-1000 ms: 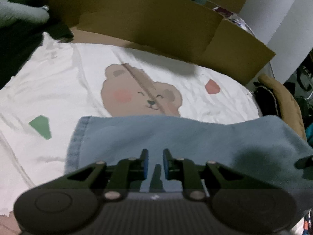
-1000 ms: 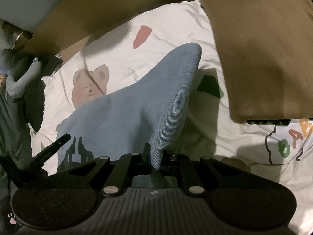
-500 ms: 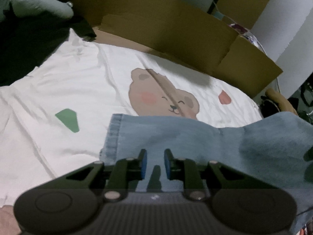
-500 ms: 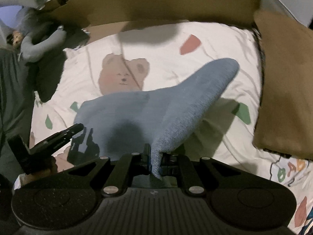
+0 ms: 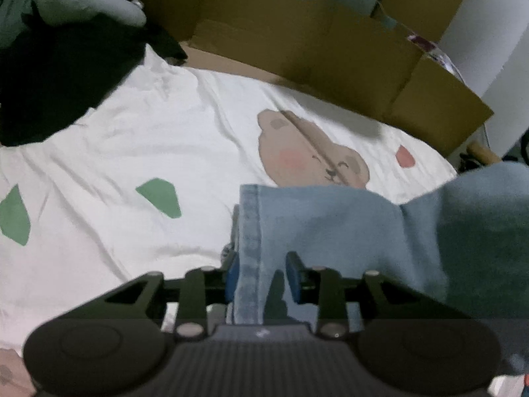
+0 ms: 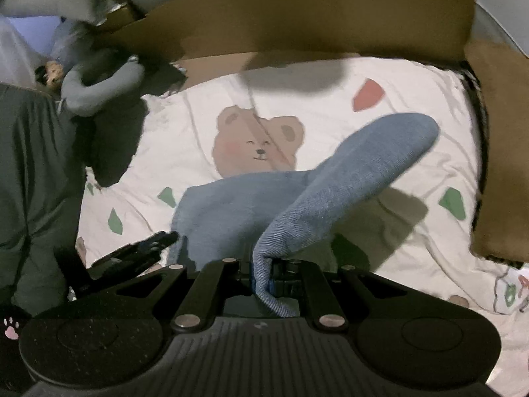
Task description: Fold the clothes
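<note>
Since a second ago my left view has slid along the bed so the hemmed edge of the blue denim garment (image 5: 330, 228), then off to the left of the fingers, now runs straight between them, and the left claw (image 5: 263, 276) has just been opening — its blue pads stand apart with the hem lying loose in the gap, not pinched as far as I can see. Beyond it the white bedsheet (image 5: 132, 139) with its bear print (image 5: 307, 155) lies flat, and a cardboard box (image 5: 297, 43) walls off the far side. In the right view I've risen and rolled over the same second: the right claw (image 6: 264, 276) is clenched on a corner of the denim, and the cloth rises from the bed in a long draped flap whose rounded far end hangs over the sheet, the rest lying flat below the bear. The left claw (image 6: 139, 251) shows at the lower left of that view, just beside the garment's near edge. I'd judge the fold as only begun — one end is lifted, nothing is laid over yet. What's left is carrying that flap across onto the flat part, smoothing it, and any further folds.
</note>
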A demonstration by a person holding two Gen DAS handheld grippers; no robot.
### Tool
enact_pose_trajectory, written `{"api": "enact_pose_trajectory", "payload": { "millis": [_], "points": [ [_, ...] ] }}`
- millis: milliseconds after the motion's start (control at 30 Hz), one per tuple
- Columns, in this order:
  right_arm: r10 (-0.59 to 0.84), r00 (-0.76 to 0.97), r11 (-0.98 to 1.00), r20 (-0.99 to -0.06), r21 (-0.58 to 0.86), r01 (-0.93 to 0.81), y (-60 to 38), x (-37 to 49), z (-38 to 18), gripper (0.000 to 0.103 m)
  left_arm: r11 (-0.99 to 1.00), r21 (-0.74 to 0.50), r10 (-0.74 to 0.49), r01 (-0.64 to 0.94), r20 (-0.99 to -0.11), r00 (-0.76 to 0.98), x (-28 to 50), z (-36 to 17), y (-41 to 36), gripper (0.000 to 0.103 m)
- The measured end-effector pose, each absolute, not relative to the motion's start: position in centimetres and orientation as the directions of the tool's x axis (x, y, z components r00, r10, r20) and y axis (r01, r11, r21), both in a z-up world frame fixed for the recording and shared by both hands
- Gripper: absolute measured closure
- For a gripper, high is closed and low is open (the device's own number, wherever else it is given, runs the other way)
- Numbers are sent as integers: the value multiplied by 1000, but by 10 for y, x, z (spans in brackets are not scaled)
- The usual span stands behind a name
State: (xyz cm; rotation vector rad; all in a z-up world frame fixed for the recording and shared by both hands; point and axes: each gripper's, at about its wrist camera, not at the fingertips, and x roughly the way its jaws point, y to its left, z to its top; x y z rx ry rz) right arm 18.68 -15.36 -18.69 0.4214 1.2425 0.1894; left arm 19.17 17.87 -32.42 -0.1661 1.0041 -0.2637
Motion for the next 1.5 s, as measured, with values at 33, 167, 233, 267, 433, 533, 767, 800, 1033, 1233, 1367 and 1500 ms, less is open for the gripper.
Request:
{"api": "enact_pose_trajectory", "payload": {
  "millis": [33,167,233,267,433,533,767,800,1033,1233,1367,1500],
  "points": [
    [365,324,904,-873,415,100,-148,186,-188,97,954,-264,-301,146,-809,505,191,-326,179,69],
    [322,374,929,-870,366,51,-114,177,-192,97,945,-302,-326,128,-818,474,187,-339,182,69],
    [310,400,932,-863,359,52,-100,170,-196,97,944,-304,-327,126,-824,462,185,-340,184,69],
    [304,413,933,-859,356,52,-94,167,-198,97,947,-297,-320,125,-831,455,184,-339,185,69],
    [302,456,929,-837,366,58,-68,161,-211,97,951,-289,-307,108,-846,437,183,-330,192,69],
    [311,464,922,-829,382,66,-55,163,-217,97,951,-290,-305,105,-839,450,185,-326,195,69],
    [325,441,925,-837,378,36,-34,171,-227,97,940,-335,-327,61,-839,434,182,-335,201,69],
    [326,437,926,-839,377,33,-32,172,-229,97,939,-339,-329,55,-840,431,182,-336,201,69],
    [328,404,931,-854,365,17,-14,185,-240,97,924,-380,-360,40,-832,421,178,-345,207,69],
    [320,381,935,-867,353,18,9,192,-257,97,910,-413,-384,30,-817,430,174,-348,213,69],
    [309,374,940,-874,340,19,21,192,-267,97,903,-430,-390,10,-806,445,171,-348,218,69],
    [299,372,948,-879,319,-9,34,192,-277,97,901,-434,-381,-8,-799,465,170,-345,224,69]
  ]
}}
